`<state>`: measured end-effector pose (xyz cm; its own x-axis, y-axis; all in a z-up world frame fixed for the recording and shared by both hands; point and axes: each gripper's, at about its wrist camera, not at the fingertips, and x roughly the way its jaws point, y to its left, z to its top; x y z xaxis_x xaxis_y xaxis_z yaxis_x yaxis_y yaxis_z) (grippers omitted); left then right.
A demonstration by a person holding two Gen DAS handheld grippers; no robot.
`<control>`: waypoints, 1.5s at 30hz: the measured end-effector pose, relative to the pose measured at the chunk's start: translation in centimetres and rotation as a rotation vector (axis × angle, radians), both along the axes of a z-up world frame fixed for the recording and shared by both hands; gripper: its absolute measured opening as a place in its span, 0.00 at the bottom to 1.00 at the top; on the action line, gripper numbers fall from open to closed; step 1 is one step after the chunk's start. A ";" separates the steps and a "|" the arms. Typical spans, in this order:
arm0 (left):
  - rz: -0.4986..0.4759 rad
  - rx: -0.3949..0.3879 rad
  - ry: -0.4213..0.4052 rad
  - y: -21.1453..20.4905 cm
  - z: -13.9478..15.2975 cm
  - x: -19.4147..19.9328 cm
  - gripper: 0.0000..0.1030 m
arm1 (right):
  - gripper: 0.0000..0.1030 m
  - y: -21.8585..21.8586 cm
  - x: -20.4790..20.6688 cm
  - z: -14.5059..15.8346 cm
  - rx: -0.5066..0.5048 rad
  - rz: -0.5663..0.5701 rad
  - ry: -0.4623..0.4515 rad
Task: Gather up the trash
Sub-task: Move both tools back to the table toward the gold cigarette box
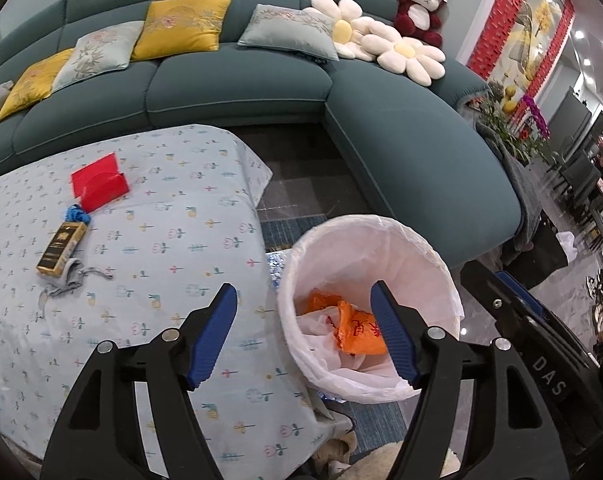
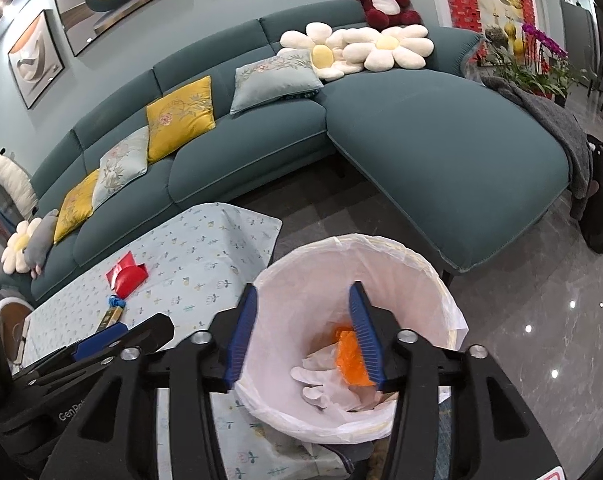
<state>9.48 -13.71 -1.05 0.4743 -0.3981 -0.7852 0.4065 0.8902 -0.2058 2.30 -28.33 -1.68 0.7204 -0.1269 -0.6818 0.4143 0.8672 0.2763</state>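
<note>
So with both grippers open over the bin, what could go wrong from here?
1. The trash left on the table, the red packet, blue scrap, dark box and grey cloth, lies close together; a grab at one may drag another.
2. The bin stands tight against the tablecloth edge; the left gripper swinging back could snag the liner or cloth.
3. The right gripper hangs inside the rim and might hook the liner.

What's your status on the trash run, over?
Both tongs, left and right, open and empty above the bin. Orange bag and white glove in bin. Gold box, red packet on table. Nothing blocking.
</note>
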 end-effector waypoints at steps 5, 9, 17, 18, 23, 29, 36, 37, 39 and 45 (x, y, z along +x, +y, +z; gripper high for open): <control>0.039 -0.013 -0.012 2.5 0.7 0.4 0.67 | 0.53 1.8 0.5 1.0 -0.016 0.028 -0.005; 0.073 -0.013 -0.026 4.8 1.1 0.6 0.69 | 0.55 3.5 0.8 1.6 -0.026 0.057 -0.010; 0.153 -0.016 -0.032 10.1 1.4 1.2 0.69 | 0.56 7.7 1.9 2.5 -0.049 0.128 -0.004; 0.163 -0.016 -0.034 10.7 1.4 1.3 0.69 | 0.56 8.2 2.0 2.6 -0.049 0.136 -0.004; 0.204 -0.024 -0.039 13.6 1.6 1.6 0.70 | 0.56 11.1 2.7 3.1 -0.066 0.184 0.000; 0.253 -0.017 -0.051 17.0 1.5 2.0 0.70 | 0.56 14.3 3.7 3.1 -0.083 0.239 0.011; 0.304 0.006 -0.045 20.6 0.4 2.9 0.75 | 0.63 17.6 5.1 2.4 -0.110 0.294 0.034; 0.314 0.011 -0.045 21.1 0.2 3.0 0.78 | 0.63 18.0 5.3 2.2 -0.109 0.301 0.039; 0.327 0.022 -0.041 22.2 -0.4 3.5 0.78 | 0.63 19.0 6.0 1.6 -0.107 0.318 0.051; 0.350 0.062 -0.002 24.8 -2.9 5.9 0.85 | 0.63 21.3 8.5 -0.4 -0.099 0.355 0.092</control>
<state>15.38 11.06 -3.92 0.5750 -0.1629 -0.8018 0.0745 0.9863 -0.1470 10.78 -7.01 -2.07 0.6677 0.0510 -0.7427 0.1021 0.9819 0.1592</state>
